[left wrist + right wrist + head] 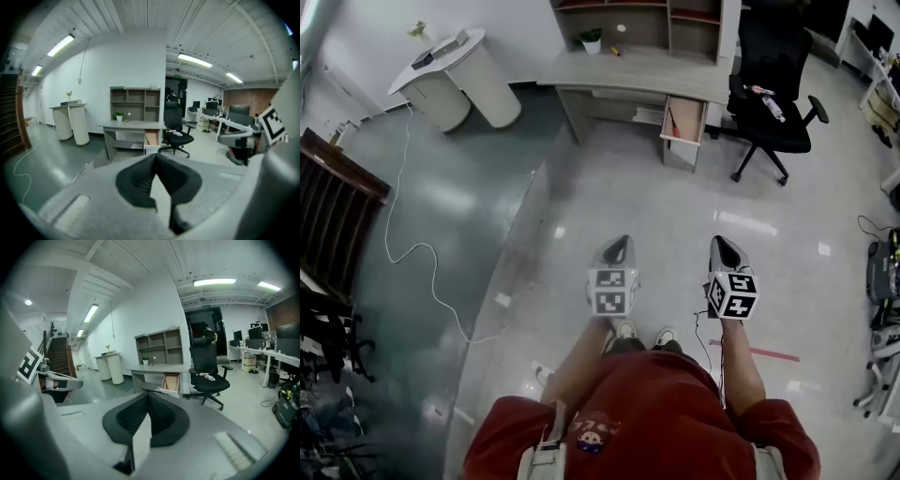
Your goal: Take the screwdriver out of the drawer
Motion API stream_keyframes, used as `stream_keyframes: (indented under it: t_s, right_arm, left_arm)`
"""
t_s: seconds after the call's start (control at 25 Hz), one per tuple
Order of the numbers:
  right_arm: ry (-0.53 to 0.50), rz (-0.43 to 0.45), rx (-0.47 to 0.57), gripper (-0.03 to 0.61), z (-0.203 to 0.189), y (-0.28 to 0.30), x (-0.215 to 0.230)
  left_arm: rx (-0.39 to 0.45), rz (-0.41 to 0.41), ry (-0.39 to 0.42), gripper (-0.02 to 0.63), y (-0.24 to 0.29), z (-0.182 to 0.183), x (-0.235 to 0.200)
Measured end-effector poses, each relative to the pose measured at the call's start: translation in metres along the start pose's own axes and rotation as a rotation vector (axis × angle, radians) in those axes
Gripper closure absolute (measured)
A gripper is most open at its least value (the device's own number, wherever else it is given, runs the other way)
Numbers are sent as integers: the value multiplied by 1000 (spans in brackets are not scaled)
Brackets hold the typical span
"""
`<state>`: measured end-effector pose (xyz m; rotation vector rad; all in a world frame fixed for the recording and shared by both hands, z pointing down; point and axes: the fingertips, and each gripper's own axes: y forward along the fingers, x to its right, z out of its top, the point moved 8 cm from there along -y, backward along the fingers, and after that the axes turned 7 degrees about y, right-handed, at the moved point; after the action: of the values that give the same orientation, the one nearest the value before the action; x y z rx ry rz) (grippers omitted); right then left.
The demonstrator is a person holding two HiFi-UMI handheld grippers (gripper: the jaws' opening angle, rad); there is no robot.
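The grey desk (637, 70) stands far ahead across the floor, and its drawer (684, 120) is pulled open. A red-handled screwdriver (673, 122) lies inside it. I stand well back from it with both grippers held out at waist height. My left gripper (619, 246) is shut with nothing between its pads. My right gripper (724, 246) beside it is shut and empty too. In the left gripper view the drawer (152, 138) sits just above the closed jaw tips (155, 155). The right gripper view shows the drawer (171, 382) to the right of its closed tips (147, 394).
A black office chair (769, 84) with a bottle on its seat stands right of the drawer. A white counter (455, 75) is at the back left, and a white cable (422, 253) trails over the floor. Dark wooden stairs (337, 225) are on the left, equipment (881, 272) on the right.
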<state>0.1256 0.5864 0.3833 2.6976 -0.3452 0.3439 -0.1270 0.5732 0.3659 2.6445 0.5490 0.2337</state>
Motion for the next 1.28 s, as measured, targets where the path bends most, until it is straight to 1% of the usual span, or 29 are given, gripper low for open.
stream_keyframes:
  t_s: [0.44,0.6,0.88,1.0,1.12,1.28]
  right_arm:
    - [56,-7,-14,577,-5,-12,41]
    - [51,-23,-21,577,-10,-12,53]
    - [62,-28,-44,578,-8,11,62]
    - [55,-24,-60,578,-6,24,64]
    - [45,-27,-65,577,0,41,64]
    - [41,-42,-65,577,11,67,62]
  left_arm:
    - [-30,21,7,614,5,-3,39]
    - [-28,24,7,614,12,-5,47]
    - [-44,17,-4,614,35,-8,39]
    - [-38,3,-15,614,49,-6,34]
    - [-43,-5,-16,614,65,-2,24]
    - [-29,-19,-11,614,89,9,6]
